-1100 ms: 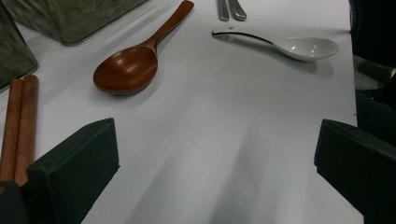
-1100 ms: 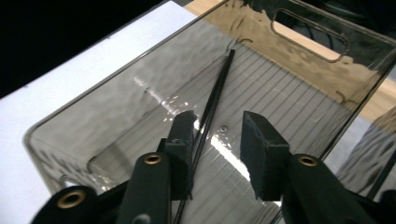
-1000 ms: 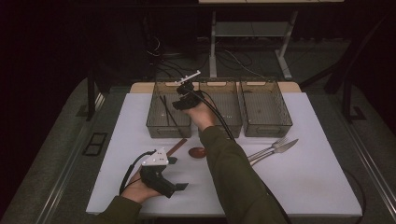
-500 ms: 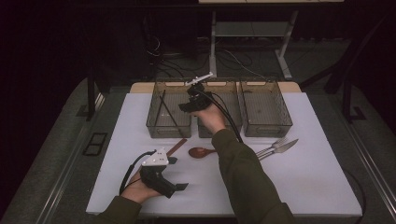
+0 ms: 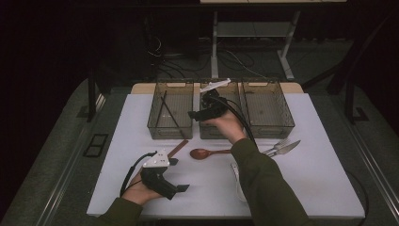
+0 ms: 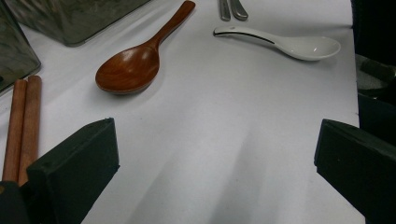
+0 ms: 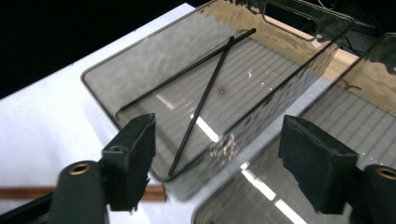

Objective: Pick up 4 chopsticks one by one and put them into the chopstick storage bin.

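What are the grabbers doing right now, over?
Right gripper open, empty, above the bins. Black chopsticks lie crossed in the left bin. Left gripper open, resting on the table. Nothing blocking.

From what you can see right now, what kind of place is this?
Probably a lab or recording workspace rather than a kitchen. A white-covered table stands in a dark room with cables and metal frame legs behind it. Cutlery and three clear bins are laid out neatly, and handheld grippers do the work.
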### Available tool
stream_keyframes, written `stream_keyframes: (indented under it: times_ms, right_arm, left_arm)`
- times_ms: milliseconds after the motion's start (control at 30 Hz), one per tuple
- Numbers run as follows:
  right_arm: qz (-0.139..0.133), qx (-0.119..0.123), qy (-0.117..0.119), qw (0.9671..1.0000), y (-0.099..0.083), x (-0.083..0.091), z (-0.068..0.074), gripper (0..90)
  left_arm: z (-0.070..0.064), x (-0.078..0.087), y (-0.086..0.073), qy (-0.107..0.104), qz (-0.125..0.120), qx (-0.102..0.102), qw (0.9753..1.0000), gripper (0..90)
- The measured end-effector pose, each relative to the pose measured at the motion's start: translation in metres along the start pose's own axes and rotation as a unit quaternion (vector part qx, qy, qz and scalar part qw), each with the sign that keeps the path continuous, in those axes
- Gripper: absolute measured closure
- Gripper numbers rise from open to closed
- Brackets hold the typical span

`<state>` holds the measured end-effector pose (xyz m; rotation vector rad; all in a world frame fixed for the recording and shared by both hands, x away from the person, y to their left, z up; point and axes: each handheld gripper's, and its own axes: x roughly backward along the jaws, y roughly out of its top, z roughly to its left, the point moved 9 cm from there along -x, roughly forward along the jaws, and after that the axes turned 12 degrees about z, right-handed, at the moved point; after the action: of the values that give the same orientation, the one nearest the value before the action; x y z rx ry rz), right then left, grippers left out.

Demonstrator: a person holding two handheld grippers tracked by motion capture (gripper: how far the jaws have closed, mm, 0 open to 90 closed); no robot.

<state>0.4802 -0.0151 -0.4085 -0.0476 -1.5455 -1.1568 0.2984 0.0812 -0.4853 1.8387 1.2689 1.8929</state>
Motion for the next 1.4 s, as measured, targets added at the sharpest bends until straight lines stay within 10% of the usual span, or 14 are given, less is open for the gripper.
stream_keyframes:
  times_ms: [500, 1400]
  right_arm:
    - [-0.03, 0.02, 0.014, 0.9992, -0.05, 0.044, -0.005, 17.7]
    - [-0.081, -0.007, -0.028, 0.9963, -0.168, 0.099, -0.025, 11.9]
  left_arm:
    - [0.0, 0.0, -0.002, 0.001, 0.007, 0.003, 1.0, 0.0]
    - [0.003, -0.001, -0.003, 0.006, 0.011, 0.008, 0.9999, 0.0]
